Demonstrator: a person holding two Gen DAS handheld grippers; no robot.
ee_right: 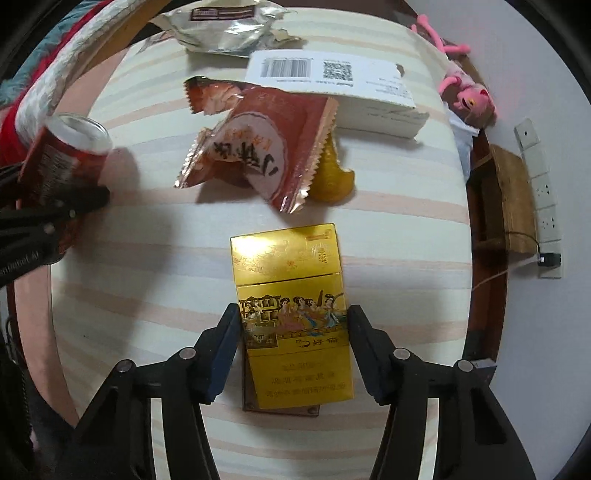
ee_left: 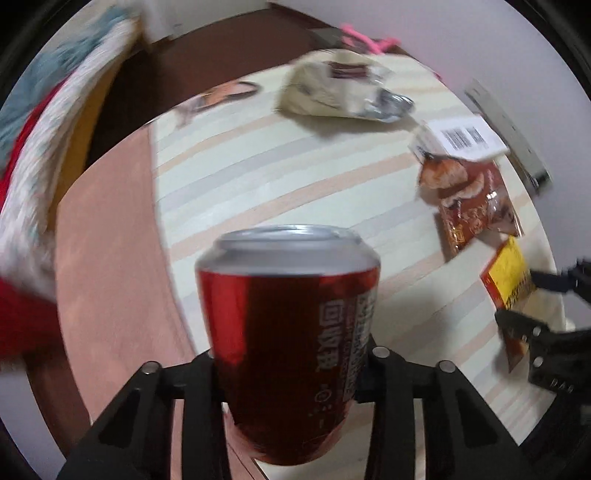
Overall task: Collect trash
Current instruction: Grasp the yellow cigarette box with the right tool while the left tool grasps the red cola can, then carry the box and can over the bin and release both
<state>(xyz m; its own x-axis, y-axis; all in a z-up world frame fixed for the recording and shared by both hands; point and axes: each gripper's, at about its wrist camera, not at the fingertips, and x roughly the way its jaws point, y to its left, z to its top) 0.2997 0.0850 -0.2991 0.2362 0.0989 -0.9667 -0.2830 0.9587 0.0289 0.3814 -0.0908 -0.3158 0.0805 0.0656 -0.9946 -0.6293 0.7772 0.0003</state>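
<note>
My left gripper is shut on a red soda can with a silver top, held upright above the striped table's left edge; the can also shows in the right wrist view. My right gripper is open, its fingers either side of a gold cigarette pack lying flat on the table; a small gap shows at each side. The right gripper also shows at the right of the left wrist view. A brown-red snack wrapper lies beyond the pack.
A silver-lined crumpled bag and a white box with a barcode lie at the table's far side. An orange-yellow scrap lies beside the wrapper. A pink plush toy, a wooden stool and a power strip lie right of the table.
</note>
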